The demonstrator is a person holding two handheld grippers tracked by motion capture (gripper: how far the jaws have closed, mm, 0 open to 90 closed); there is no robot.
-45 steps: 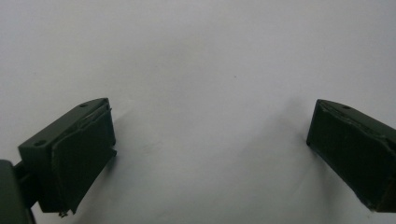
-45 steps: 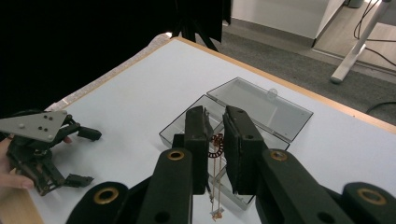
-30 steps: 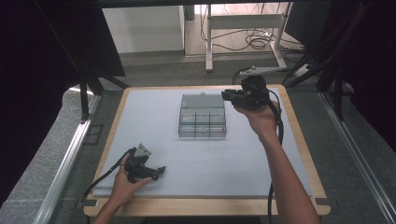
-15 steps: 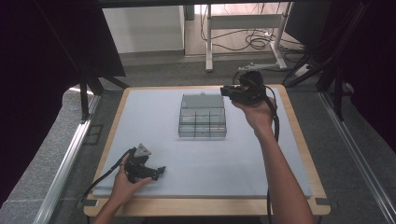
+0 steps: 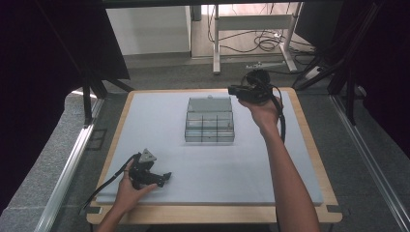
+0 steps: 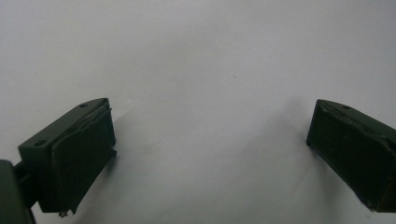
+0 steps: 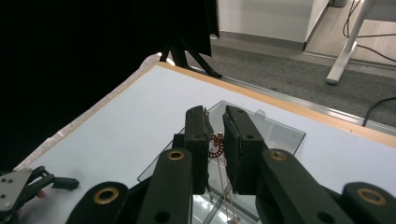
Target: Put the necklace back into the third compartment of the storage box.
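High view: at the left, the left gripper (image 5: 164,176) lies low on the table (image 5: 159,125) near its front edge, held in the person's left hand (image 5: 126,192), a cable trailing off to the front-left corner; its grey plate faces up; further right, at the table's middle toward the back, stands a clear box (image 5: 209,121) split into compartments, its lid (image 5: 209,104) raised at the far side; just right of the lid, the right gripper (image 5: 232,90) is held above the table by the right hand (image 5: 263,110), pointing left toward the box's back edge, the forearm running down to the frame's bottom; whether it touches the lid cannot be told from here.

Left gripper view: the jaws stand wide apart, released, with nothing between them but bare white table (image 6: 201,70); both sit close to the surface.

Right gripper view: at the far left the other gripper rests small on the table (image 7: 116,126); in the middle the right gripper (image 7: 215,128) has its jaws drawn nearly together, a narrow gap left; in that gap shows a small coppery ring (image 7: 216,143) with thin strands hanging below it, apparently gripped, though the contact is partly hidden; behind and beneath lies the box (image 7: 275,133), its clear lid spread toward the table's far edge.
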